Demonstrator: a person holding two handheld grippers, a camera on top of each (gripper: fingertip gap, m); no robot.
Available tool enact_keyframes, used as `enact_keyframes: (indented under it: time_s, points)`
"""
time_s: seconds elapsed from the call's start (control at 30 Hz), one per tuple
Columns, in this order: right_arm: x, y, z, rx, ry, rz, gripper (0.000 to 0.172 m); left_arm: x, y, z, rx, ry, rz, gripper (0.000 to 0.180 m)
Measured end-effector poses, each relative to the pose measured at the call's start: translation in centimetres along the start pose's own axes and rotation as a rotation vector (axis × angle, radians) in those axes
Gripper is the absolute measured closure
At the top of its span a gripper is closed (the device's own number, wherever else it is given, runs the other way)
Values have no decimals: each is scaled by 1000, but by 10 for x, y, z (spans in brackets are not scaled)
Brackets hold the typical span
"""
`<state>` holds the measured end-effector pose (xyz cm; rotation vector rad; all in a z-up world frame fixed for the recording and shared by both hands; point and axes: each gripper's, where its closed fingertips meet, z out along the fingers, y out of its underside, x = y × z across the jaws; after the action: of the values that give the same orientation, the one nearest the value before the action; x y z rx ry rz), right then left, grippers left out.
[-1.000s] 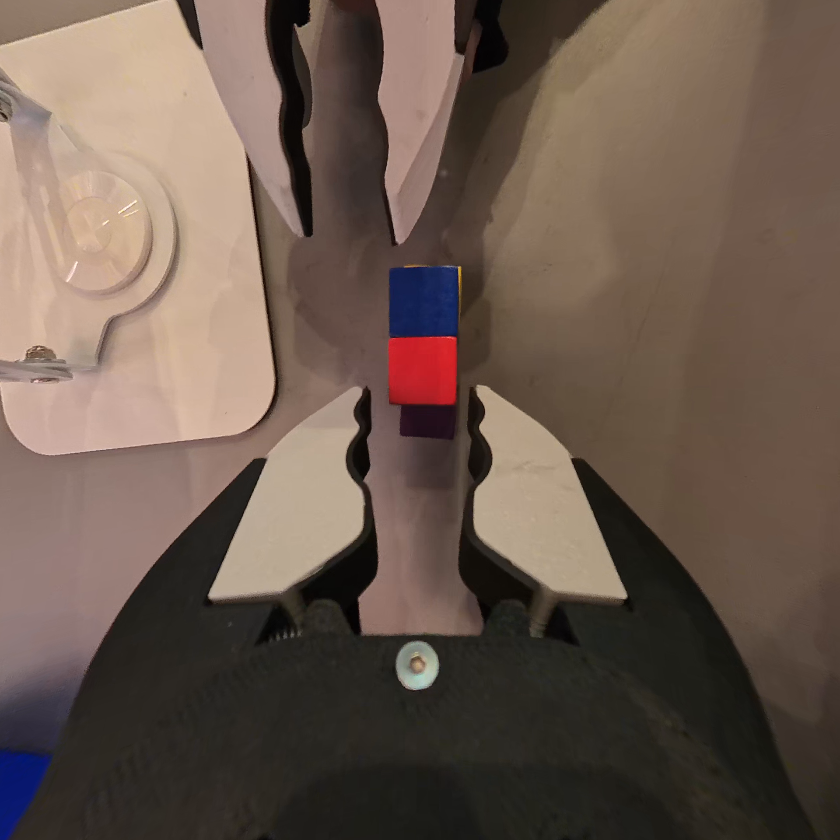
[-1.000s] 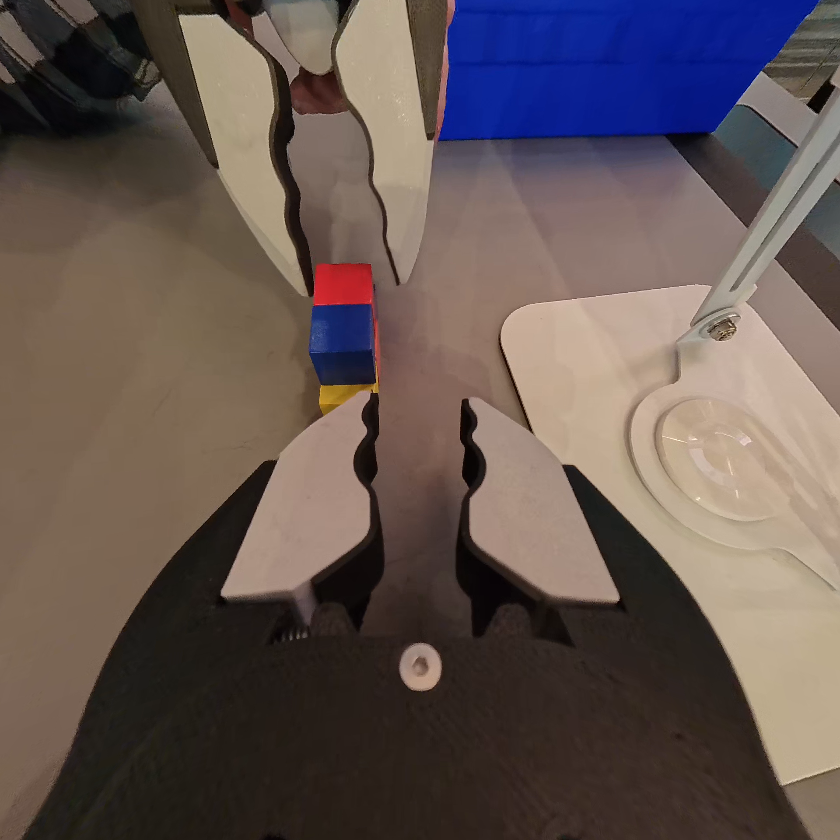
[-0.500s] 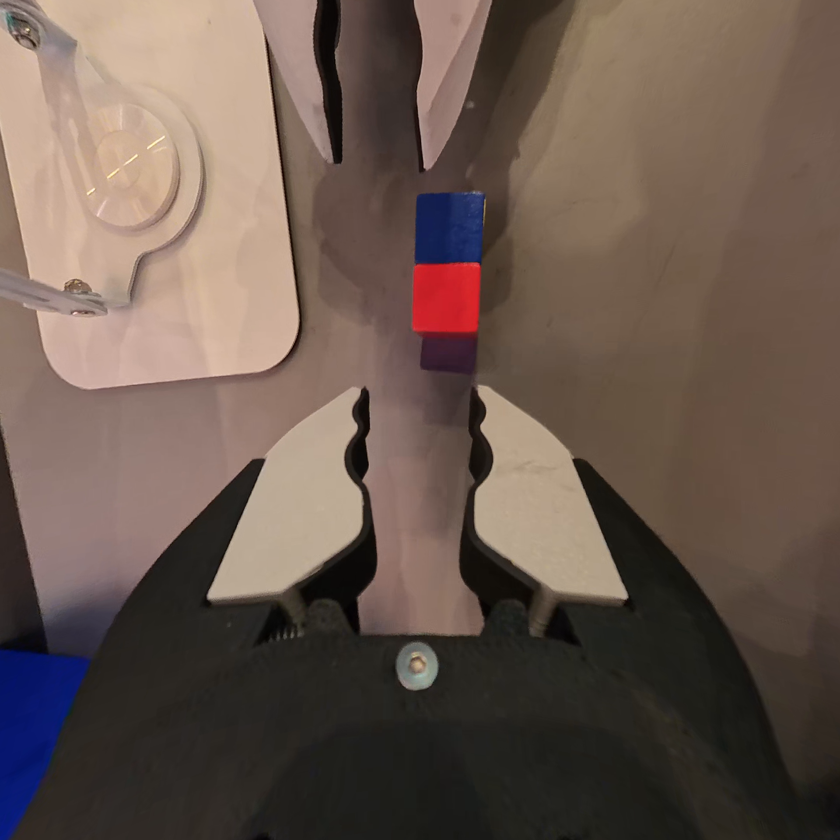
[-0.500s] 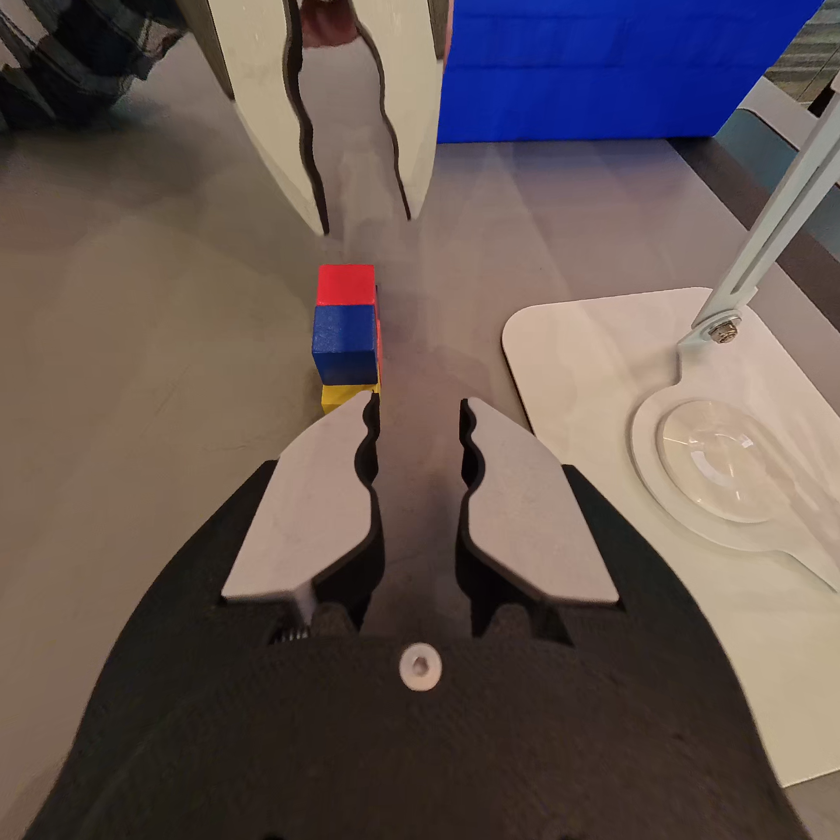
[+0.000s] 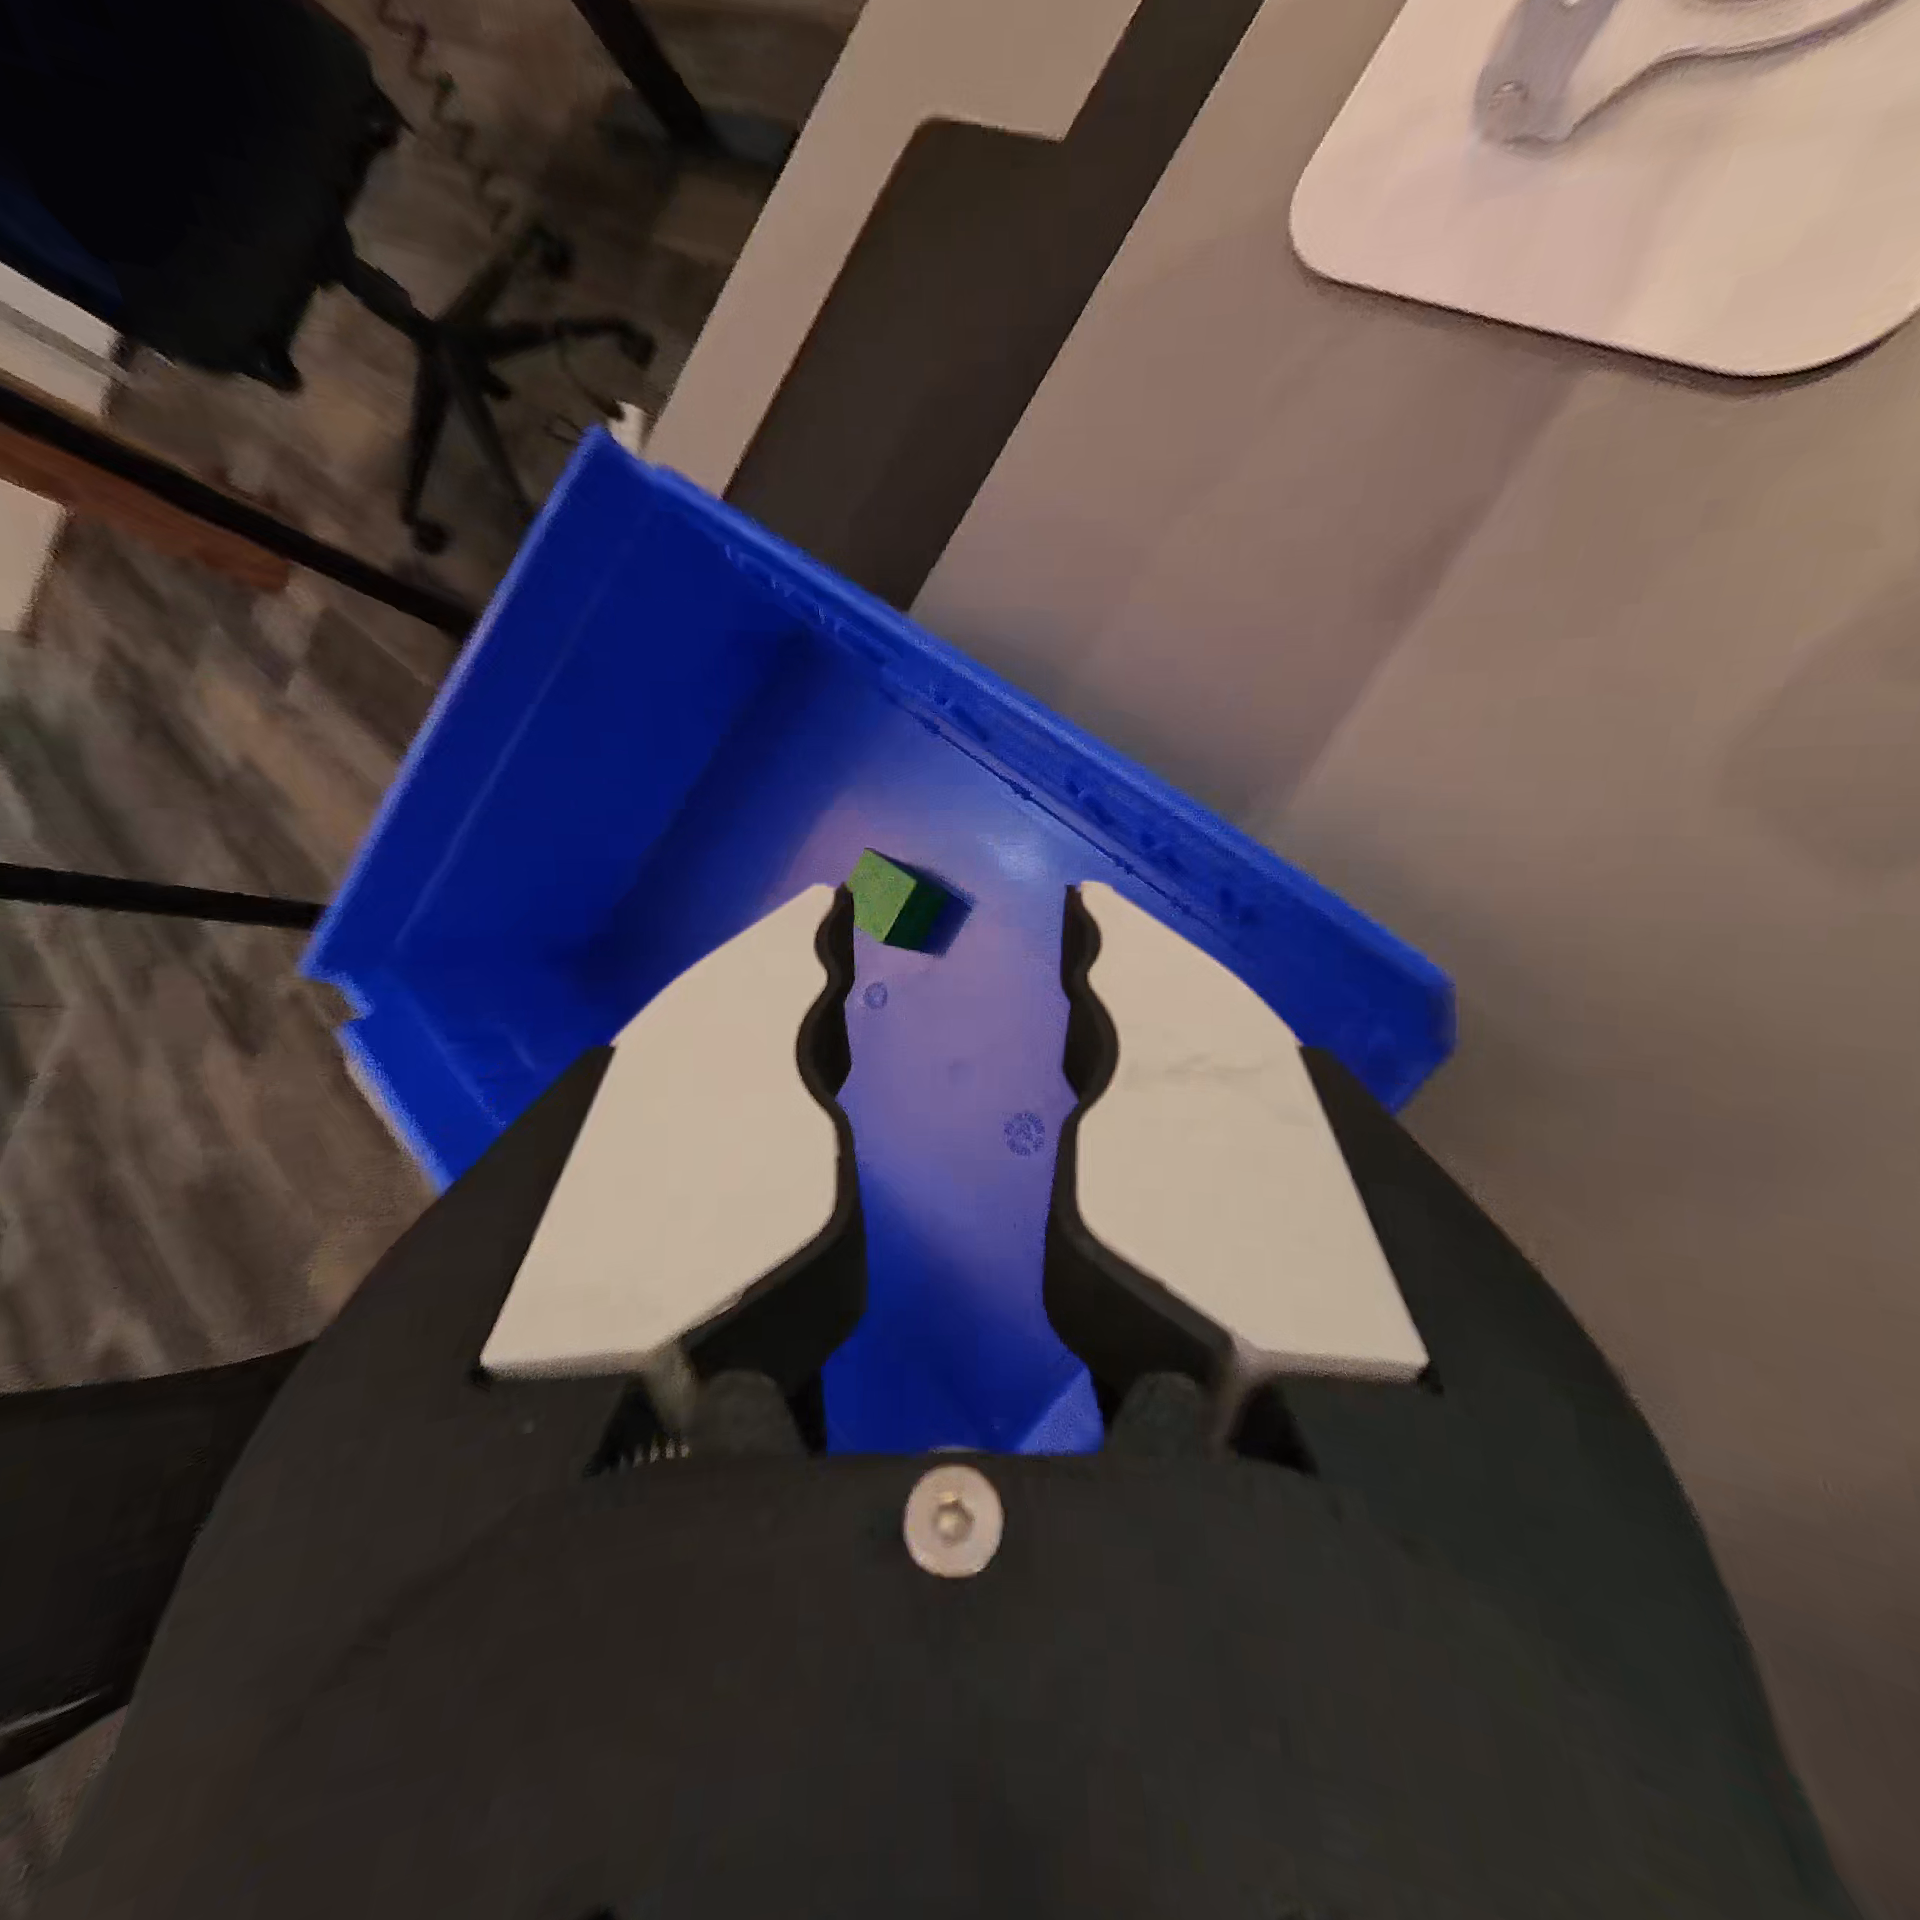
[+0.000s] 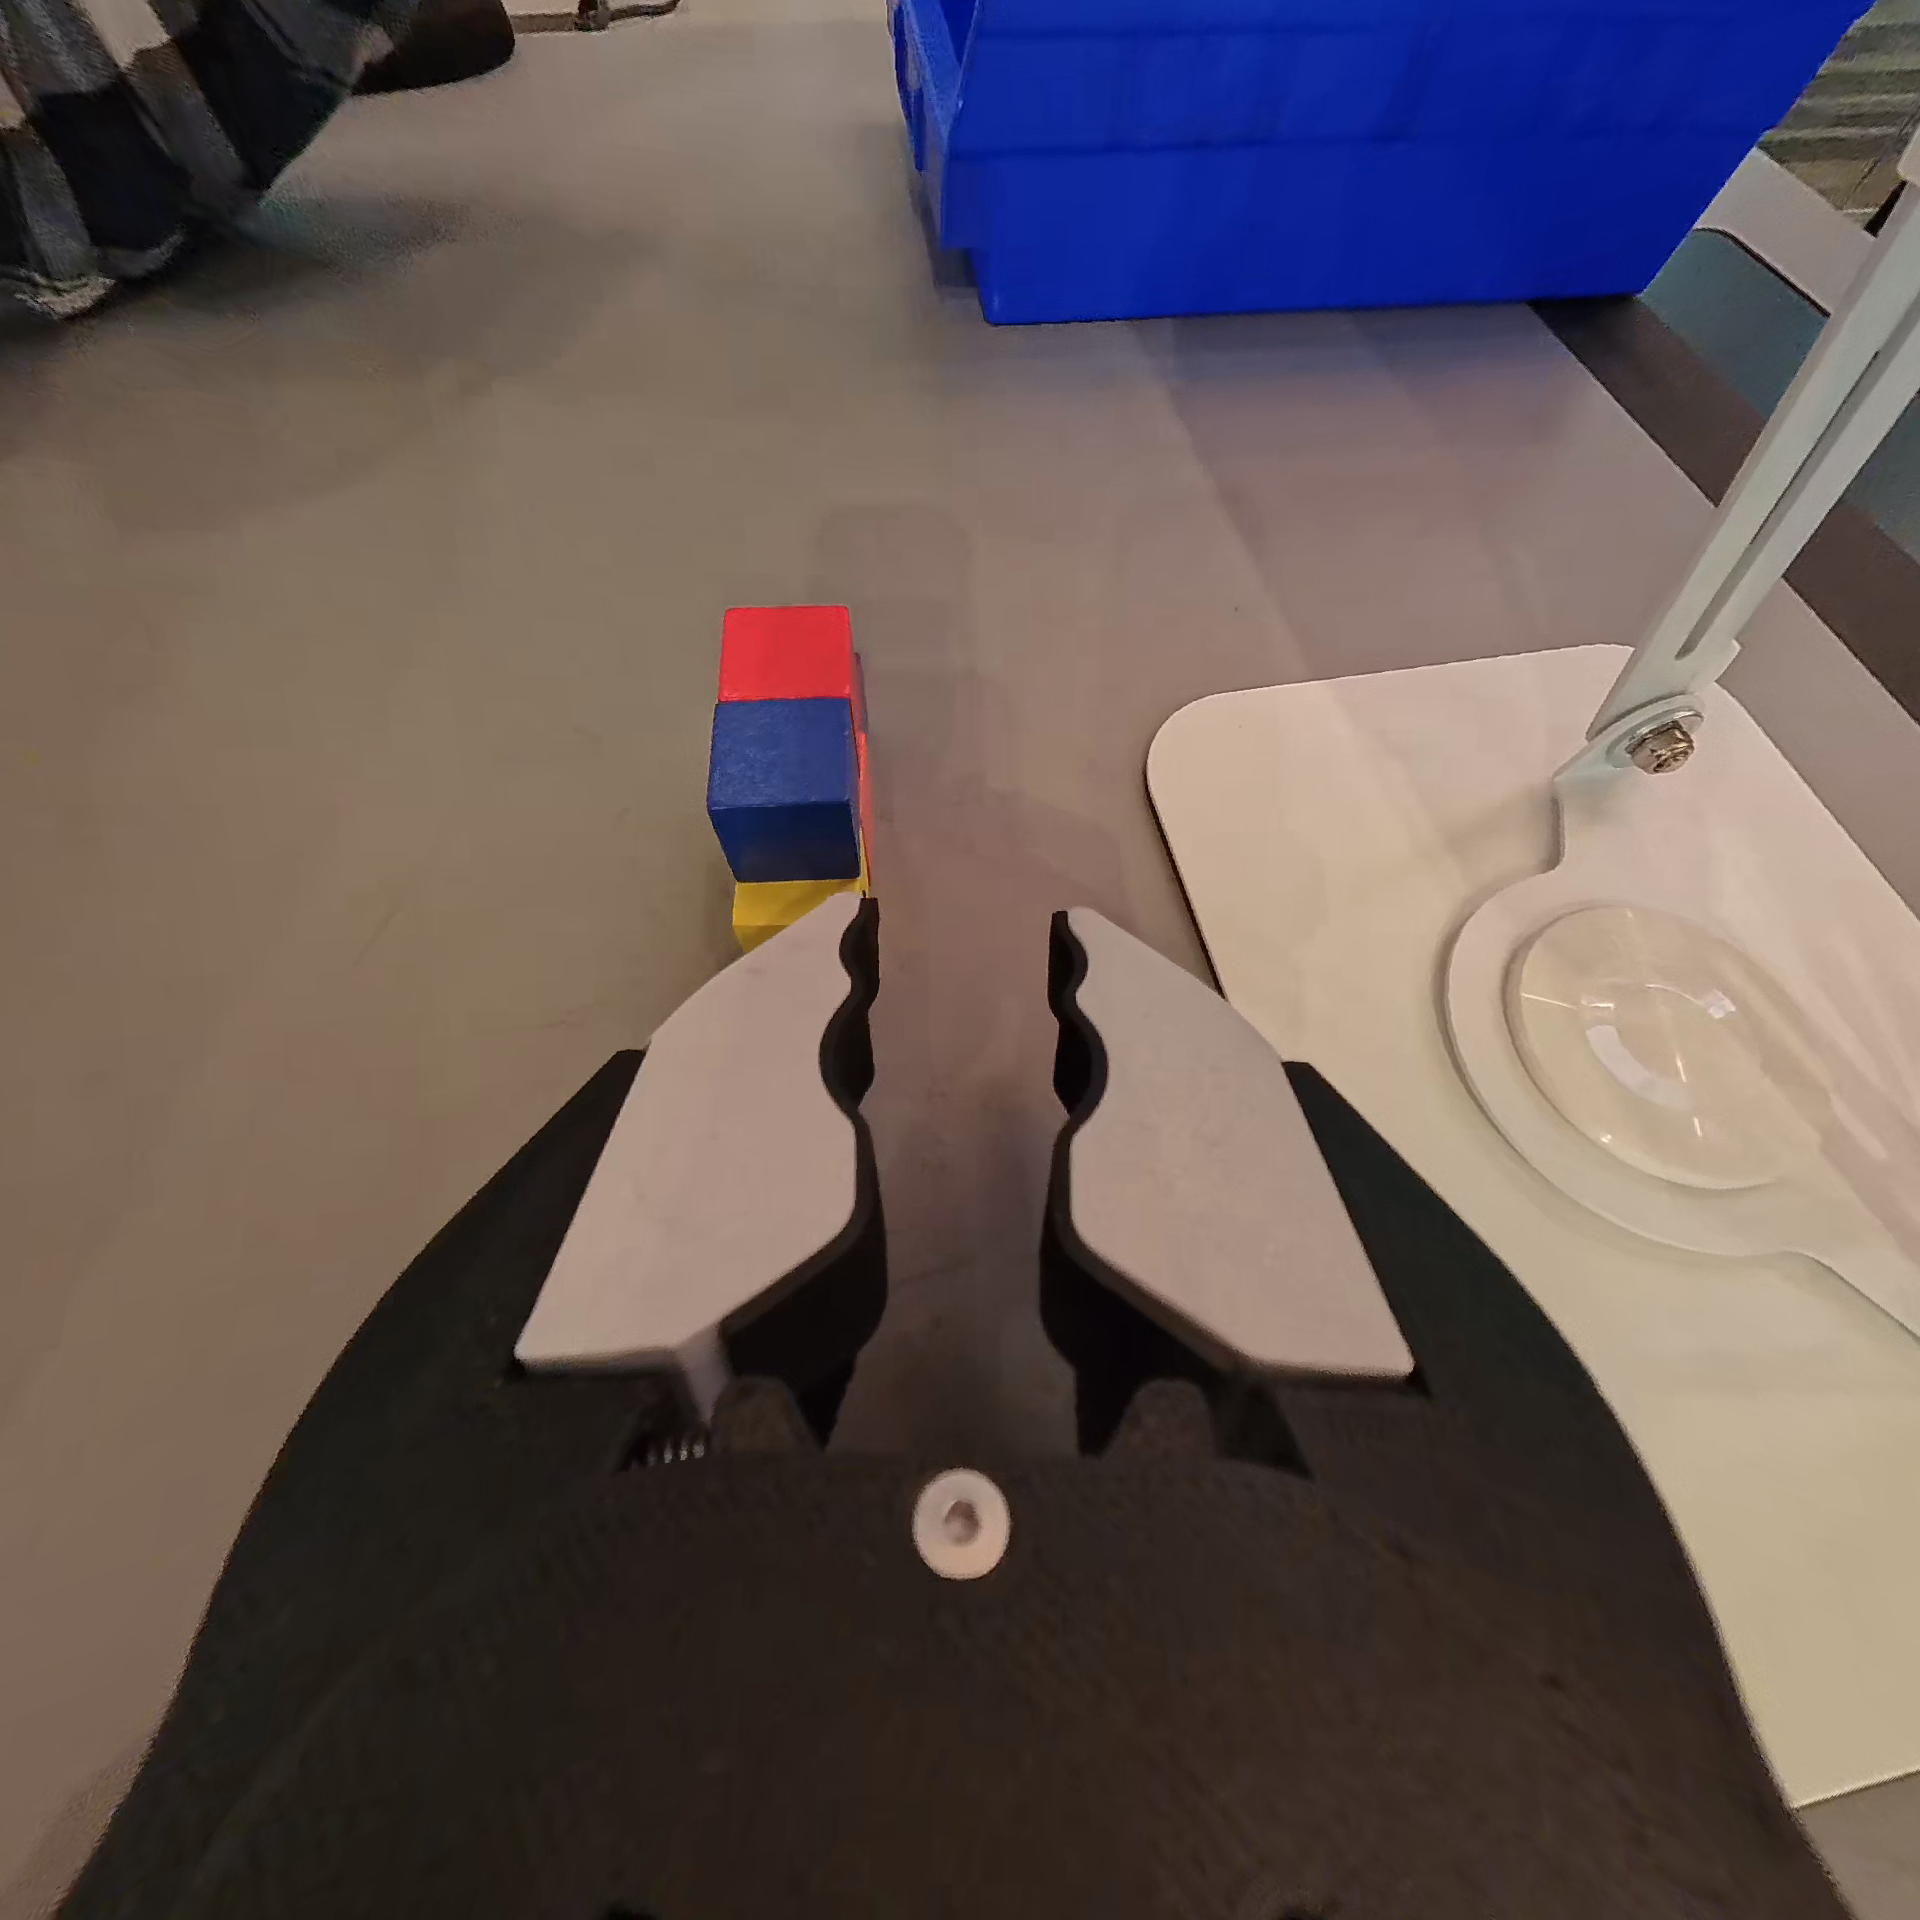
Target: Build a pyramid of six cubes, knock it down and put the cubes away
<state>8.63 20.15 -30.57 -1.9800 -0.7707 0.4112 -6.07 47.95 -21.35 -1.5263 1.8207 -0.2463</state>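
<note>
Jaws of both grippers parted, gripping nothing; left gripper (image 5: 951, 899) above green cube (image 5: 896, 912) in blue bin (image 5: 623, 748).

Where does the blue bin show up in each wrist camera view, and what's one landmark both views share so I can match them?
Left wrist view: the blue bin fills the centre, seen from above, open, with a green cube on its floor just past the fingertips.
Right wrist view: the blue bin stands at the top right on the grey table, seen from outside.
Shared landmark: the white base plate, top right in the left view, right in the right view.
</note>
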Motion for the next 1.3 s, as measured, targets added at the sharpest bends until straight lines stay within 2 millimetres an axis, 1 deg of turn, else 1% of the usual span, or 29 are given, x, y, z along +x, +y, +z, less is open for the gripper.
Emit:
enact_keyframes:
  time_s: [0.1,0.2,0.27,0.33,0.4,0.47,0.63,0.7,0.73,0.77,0.8,0.87,0.93,1.0,1.07,1.13,1.2,1.23,1.3]
  points:
    - [0,0,0,-3,-3,5,140,-7,12,37,19,83,-55,138]
    - [0,0,0,-1,-5,6,141,-8,29,72,-68,126,11,134]
    - [0,0,0,-1,-6,7,141,-12,39,89,-144,141,61,132]
    - [0,0,0,-1,-9,8,140,-17,44,101,-166,158,87,133]
    - [0,0,0,0,-11,8,140,-22,47,109,-175,187,83,132]
    - [-1,0,0,0,-13,6,140,-26,56,113,-214,204,102,130]
    - [-1,0,1,-3,-16,1,140,-26,67,122,-242,270,82,128]
    - [-2,0,1,-3,-16,0,140,-26,74,126,-275,282,87,133]
    - [-2,0,1,-3,-16,0,140,-25,79,128,-301,284,94,138]
    - [-2,0,1,-3,-16,0,140,-24,77,129,-287,289,90,149]
    - [-2,0,1,-3,-15,0,140,-25,75,130,-270,277,85,150]
    - [-1,0,0,-2,-14,1,140,-24,76,126,-271,268,71,150]
    - [-1,0,0,0,-13,3,140,-27,72,116,-234,229,46,151]
    - [-1,0,0,1,-12,3,140,-28,69,95,-217,178,40,151]
    - [-1,0,0,2,-11,3,140,-21,59,66,-187,146,40,151]
    - [0,0,0,2,-8,3,141,-7,43,34,-141,119,57,151]
    - [0,0,0,3,-4,0,141,15,23,7,-88,101,66,152]
    - [-1,-1,0,4,-2,-3,141,29,11,-3,-57,101,69,152]
    - [-1,-1,1,6,0,-6,141,64,-14,-17,-2,132,90,152]
